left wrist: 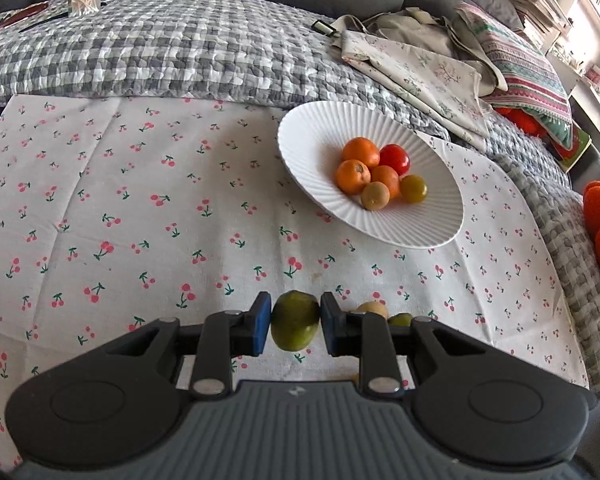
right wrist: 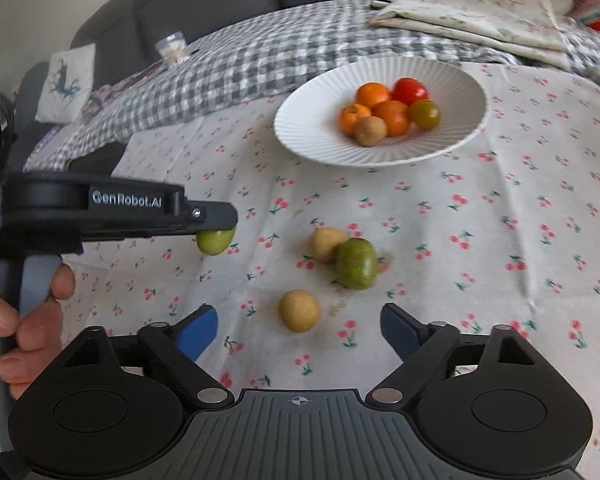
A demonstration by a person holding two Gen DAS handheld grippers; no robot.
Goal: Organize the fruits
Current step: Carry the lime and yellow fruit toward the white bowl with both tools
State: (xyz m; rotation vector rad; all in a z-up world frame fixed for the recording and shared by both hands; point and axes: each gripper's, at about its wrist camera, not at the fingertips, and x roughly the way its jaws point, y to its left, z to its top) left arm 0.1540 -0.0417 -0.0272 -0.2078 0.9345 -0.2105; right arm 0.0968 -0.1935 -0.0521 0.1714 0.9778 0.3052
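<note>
Hand point(right wrist: 24, 320) (bare) gripping left claw point(right wrist: 220, 232) shows only rightward.

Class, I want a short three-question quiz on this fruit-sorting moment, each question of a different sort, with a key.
1. True or false: the left claw grips a green fruit.
2. How many fruits lie in the white plate?
3. The right claw is: A) shut on a fruit B) open above a tan fruit C) inside the plate.

Key: 1 true; 2 six; 3 B.
</note>
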